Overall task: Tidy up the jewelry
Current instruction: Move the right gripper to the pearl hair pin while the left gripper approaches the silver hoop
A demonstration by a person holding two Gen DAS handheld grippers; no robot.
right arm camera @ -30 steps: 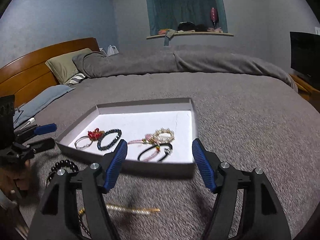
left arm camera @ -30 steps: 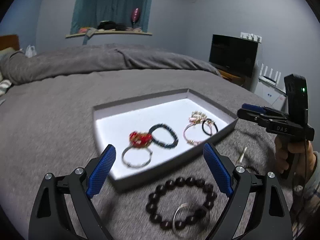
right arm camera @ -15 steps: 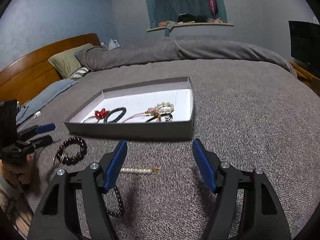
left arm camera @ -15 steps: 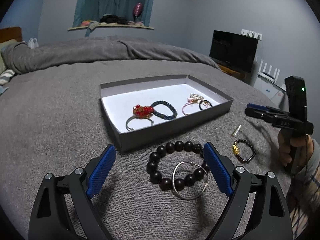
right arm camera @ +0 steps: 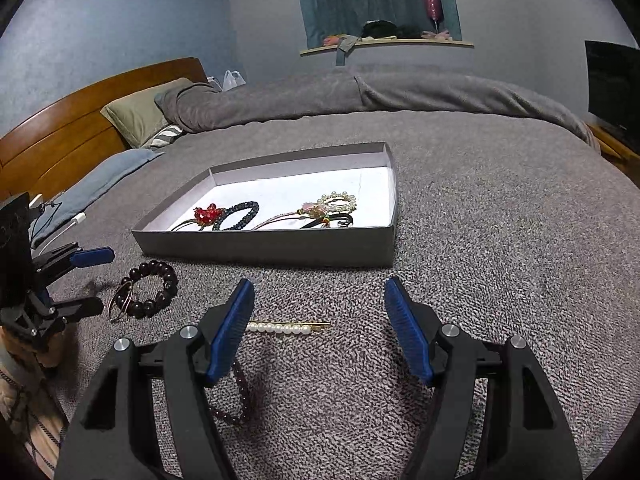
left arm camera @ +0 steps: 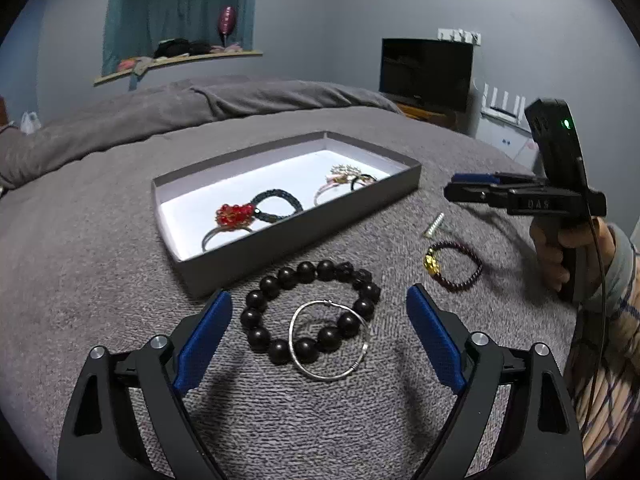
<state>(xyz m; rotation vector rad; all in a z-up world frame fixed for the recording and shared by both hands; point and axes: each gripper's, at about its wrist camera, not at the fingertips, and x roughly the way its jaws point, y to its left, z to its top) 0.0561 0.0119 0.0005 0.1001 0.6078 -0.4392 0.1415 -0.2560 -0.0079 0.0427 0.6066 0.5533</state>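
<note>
Grey bedspread [right arm camera: 480,240], blue-grey walls [right arm camera: 120,20]

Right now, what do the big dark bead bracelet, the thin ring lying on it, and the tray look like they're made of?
Dark bead bracelet: probably polished wood or stone; glossy round beads with soft highlights.
Thin ring: likely silver-toned metal; a bright, fine wire-like hoop.
Tray: apparently cardboard; matte grey walls, thin straight edges, white inside.
</note>
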